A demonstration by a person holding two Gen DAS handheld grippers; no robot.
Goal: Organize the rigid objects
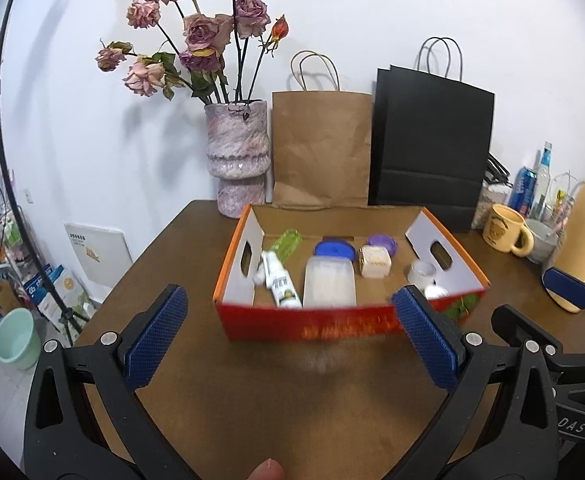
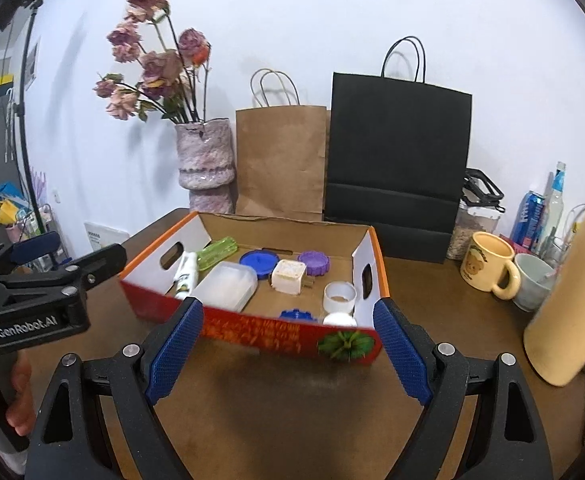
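An open red and orange cardboard box (image 1: 312, 322) (image 2: 252, 330) stands on the brown table. Inside lie a clear plastic tub (image 1: 328, 282) (image 2: 226, 284), a white spray bottle (image 1: 280, 282) (image 2: 186, 270), a green case (image 1: 288, 242) (image 2: 217, 254), a blue lid (image 1: 334, 249) (image 2: 259, 262), a purple lid (image 1: 382, 242) (image 2: 313, 262), a cream plug adapter (image 1: 374, 262) (image 2: 289, 276) and a white ring (image 1: 421, 271) (image 2: 339, 297). My left gripper (image 1: 290, 334) is open just before the box's front wall, holding nothing. My right gripper (image 2: 288, 346) is open likewise, nothing between its fingers.
Behind the box stand a pink vase of dried roses (image 1: 238, 160) (image 2: 206, 164), a brown paper bag (image 1: 320, 148) and a black bag (image 1: 432, 144). At the right are a yellow mug (image 2: 488, 268), a grey cup (image 2: 532, 282), a tall cream flask (image 2: 572, 292) and cans.
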